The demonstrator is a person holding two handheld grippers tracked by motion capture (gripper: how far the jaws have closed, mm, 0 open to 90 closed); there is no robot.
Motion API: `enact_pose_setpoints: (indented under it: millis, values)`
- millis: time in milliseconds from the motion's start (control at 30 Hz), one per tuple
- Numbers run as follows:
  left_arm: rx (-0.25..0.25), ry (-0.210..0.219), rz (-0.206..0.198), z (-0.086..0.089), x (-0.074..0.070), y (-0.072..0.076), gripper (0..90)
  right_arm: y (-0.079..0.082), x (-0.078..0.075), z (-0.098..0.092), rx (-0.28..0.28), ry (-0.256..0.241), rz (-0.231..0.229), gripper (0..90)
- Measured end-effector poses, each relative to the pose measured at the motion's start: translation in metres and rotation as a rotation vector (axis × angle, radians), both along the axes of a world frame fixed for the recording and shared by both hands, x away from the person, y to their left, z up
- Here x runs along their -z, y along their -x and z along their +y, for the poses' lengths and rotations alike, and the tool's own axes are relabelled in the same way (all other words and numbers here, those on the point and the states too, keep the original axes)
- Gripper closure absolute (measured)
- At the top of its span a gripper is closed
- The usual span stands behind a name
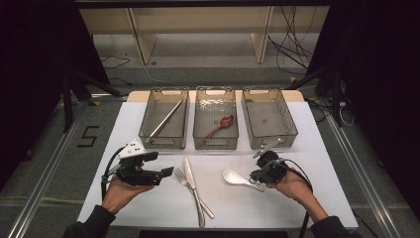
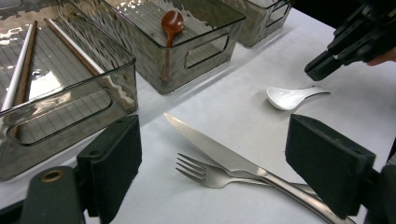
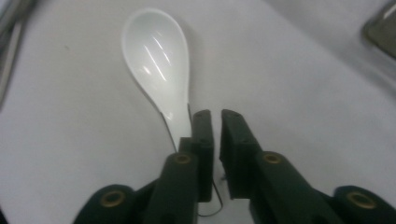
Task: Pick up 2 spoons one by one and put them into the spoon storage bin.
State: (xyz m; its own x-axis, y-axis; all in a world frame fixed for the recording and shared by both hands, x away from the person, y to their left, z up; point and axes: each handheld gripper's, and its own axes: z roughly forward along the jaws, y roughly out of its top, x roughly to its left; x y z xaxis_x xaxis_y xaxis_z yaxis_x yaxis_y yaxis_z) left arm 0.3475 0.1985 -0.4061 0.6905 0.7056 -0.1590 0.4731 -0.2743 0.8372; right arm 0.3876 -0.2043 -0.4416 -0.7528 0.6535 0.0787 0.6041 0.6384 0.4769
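It looked like a lab set up for recording: black curtains closed in both sides, loose cables trailed on the floor beyond the table's far edge, and a taped "5" marked the floor by its left edge.

Dim room, table lit from above; glare on bins; right gripper view soft, blurred.

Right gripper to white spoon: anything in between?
Nothing visible. The right gripper is already at the white spoon's handle, jaws nearly closed with a narrow gap; whether they pinch the handle I cannot tell. The knife and fork lie off to the side, apart from it.
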Motion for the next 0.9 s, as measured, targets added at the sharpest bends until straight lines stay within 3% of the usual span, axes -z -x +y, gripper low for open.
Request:
enact_pose_setpoints:
  millis: [100, 267, 633, 700, 900]
  values:
    - [0.001, -0.001, 0.0, 0.0, 0.0, 0.0, 18.1, 0.003, -0.004, 0.004, -0.035, -0.001, -0.005, 54.9]
    - [0.001, -0.002, -0.007, 0.0, -0.001, 0.0, 18.1, 0.007, 0.005, 0.015, -0.101, 0.068, 0.02, 42.5]
    - [0.01, -0.006, -0.007, 0.0, -0.001, 0.001, 18.1, 0.009, 0.018, 0.025, -0.136, 0.18, 0.024, 62.5]
    - [0.01, -0.005, -0.007, 0.0, -0.001, 0.0, 18.1, 0.01, 0.018, 0.026, -0.14, 0.185, 0.019, 69.7]
    - [0.009, -0.009, -0.008, -0.001, 0.0, 0.001, 18.2, 0.011, 0.017, 0.028, -0.142, 0.191, 0.026, 76.4]
